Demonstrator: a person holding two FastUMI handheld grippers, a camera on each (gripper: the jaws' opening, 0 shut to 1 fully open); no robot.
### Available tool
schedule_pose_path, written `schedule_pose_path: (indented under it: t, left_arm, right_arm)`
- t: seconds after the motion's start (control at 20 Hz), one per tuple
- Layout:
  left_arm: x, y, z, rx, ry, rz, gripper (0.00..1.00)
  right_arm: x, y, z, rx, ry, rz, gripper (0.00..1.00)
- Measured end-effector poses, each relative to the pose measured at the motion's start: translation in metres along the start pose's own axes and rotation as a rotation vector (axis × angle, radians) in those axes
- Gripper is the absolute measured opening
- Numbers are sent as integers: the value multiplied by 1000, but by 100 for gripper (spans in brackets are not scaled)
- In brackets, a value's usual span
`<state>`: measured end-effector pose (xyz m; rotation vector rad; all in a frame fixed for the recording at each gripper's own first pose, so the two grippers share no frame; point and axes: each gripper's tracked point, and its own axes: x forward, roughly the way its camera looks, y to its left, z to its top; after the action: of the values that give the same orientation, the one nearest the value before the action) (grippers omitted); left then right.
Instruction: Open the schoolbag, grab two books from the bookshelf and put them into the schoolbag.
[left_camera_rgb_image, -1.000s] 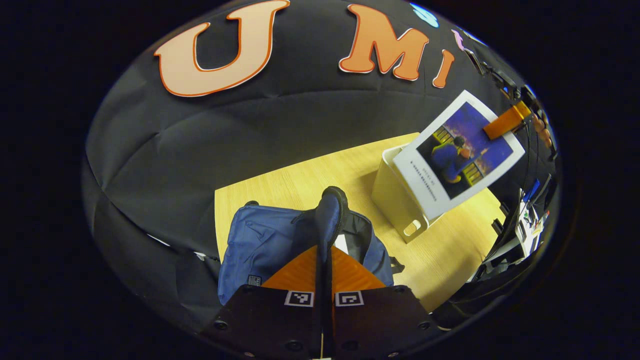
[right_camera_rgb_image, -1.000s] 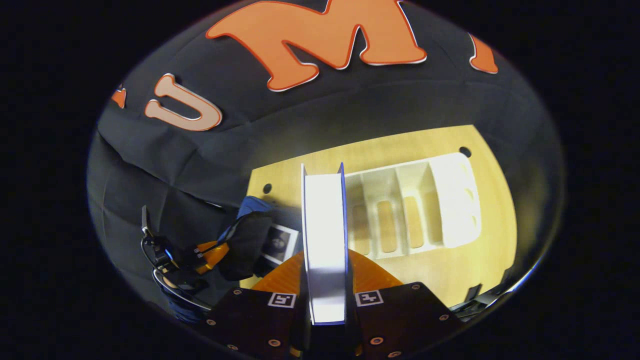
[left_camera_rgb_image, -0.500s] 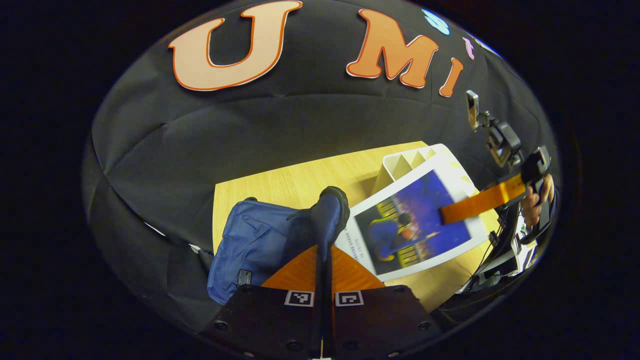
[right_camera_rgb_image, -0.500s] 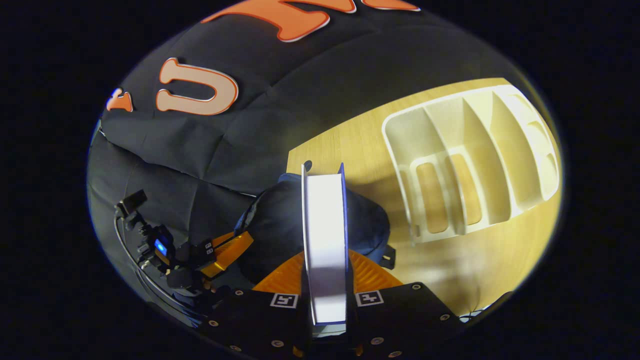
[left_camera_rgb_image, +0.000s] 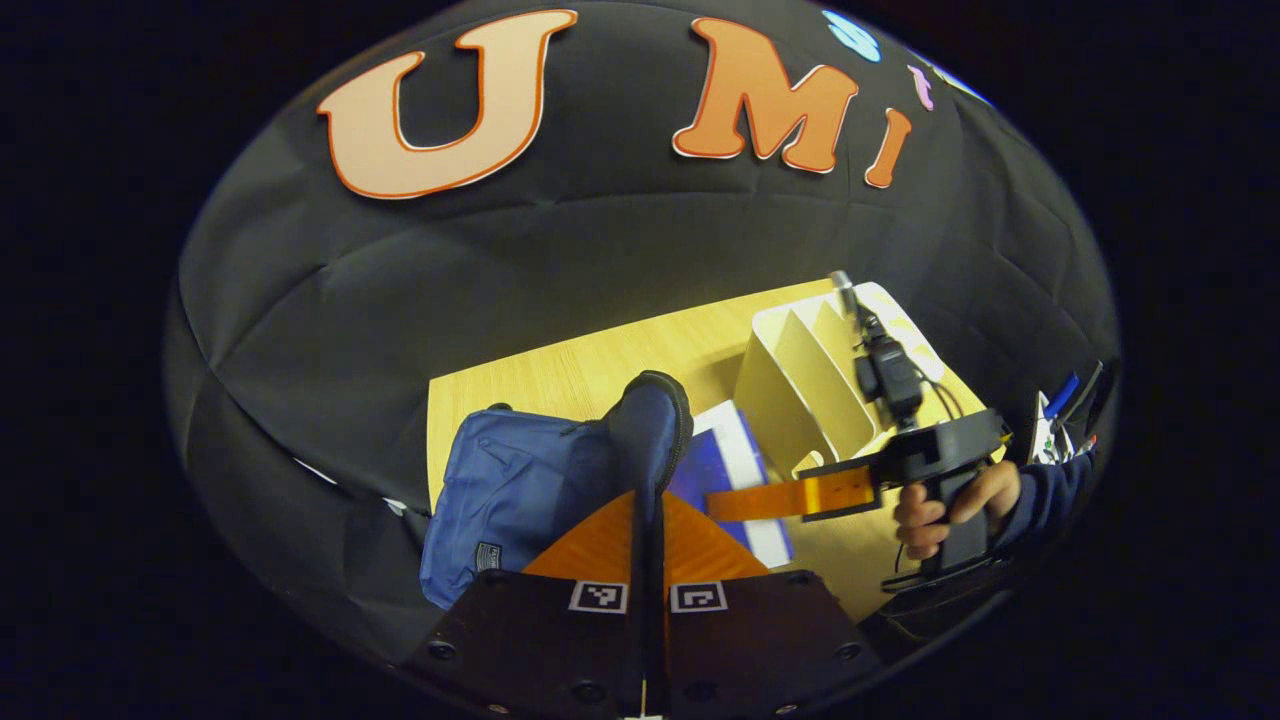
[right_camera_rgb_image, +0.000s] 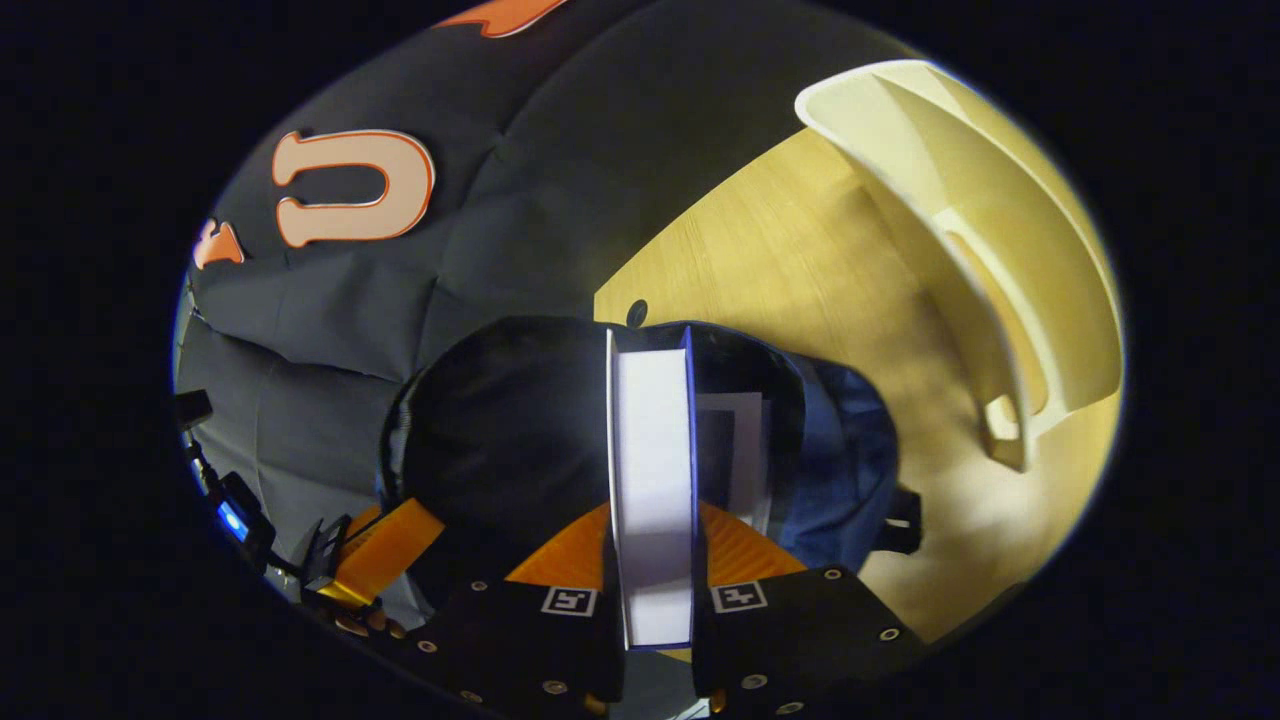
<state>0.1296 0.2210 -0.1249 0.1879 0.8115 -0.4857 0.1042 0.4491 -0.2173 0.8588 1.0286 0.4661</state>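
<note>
A: Where's the bag rn?

B: Blue schoolbag (left_camera_rgb_image: 520, 490) sits at the desk's (left_camera_rgb_image: 600, 360) left-front corner, mouth open. Left gripper (left_camera_rgb_image: 648, 500) has its fingers closed together on the bag's top flap (left_camera_rgb_image: 655, 425), pinching the fabric and holding it up so the opening gapes.

A: And the right one?

B: Right gripper (right_camera_rgb_image: 650, 520) is clamped on a book (right_camera_rgb_image: 650, 450), both fingers pressing its covers, page edge facing the cam. In the left gripper view it reaches in from the right w/ a hand (left_camera_rgb_image: 950, 505) on its handle, and the book's blue cover (left_camera_rgb_image: 725, 470) is partway into the bag mouth, just beside the flap.

A: So how far along?

B: Bag's open, that step looks done. Inside the opening there's already a pale flat thing (right_camera_rgb_image: 735, 450), prob. the first book, can't be sure. White bookshelf (right_camera_rgb_image: 1000, 250) stands toward the desk's right side, and the slots I can see are bare.

A: What's left?

B: I'd say lower this book fully in, let go, then release the flap. If that pale thing is book one, that finishes it.
</note>
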Motion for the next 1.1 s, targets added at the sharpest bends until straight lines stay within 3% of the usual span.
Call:
schedule_pose_path:
  t: [0.45,0.5,0.6,0.65,0.7,0.85,0.9,1.1]
  left_arm:
    - [6,-10,0,23,13,-40,1]
    - [9,-13,-3,27,20,-44,1]
    - [15,-8,-6,36,24,-28,1]
    - [16,-8,-7,28,25,-28,1]
    - [18,-8,-10,15,29,-29,1]
    - [23,-9,-15,-25,25,-39,2]
    - [25,-13,-18,-28,24,-40,2]
    - [38,-30,-25,-3,21,-21,8]
  right_arm:
    - [53,7,-19,46,-39,115,27]
    - [62,7,-25,49,-22,103,28]
    - [64,-8,-36,2,9,3,36]
    - [59,-15,-32,-57,1,-45,34]
    - [52,-23,-34,-116,16,-89,54]
    - [13,-26,-6,-287,-32,-183,77]
    - [-7,-28,12,-346,-75,-221,96]
    - [-102,-26,75,-484,-276,-311,97]
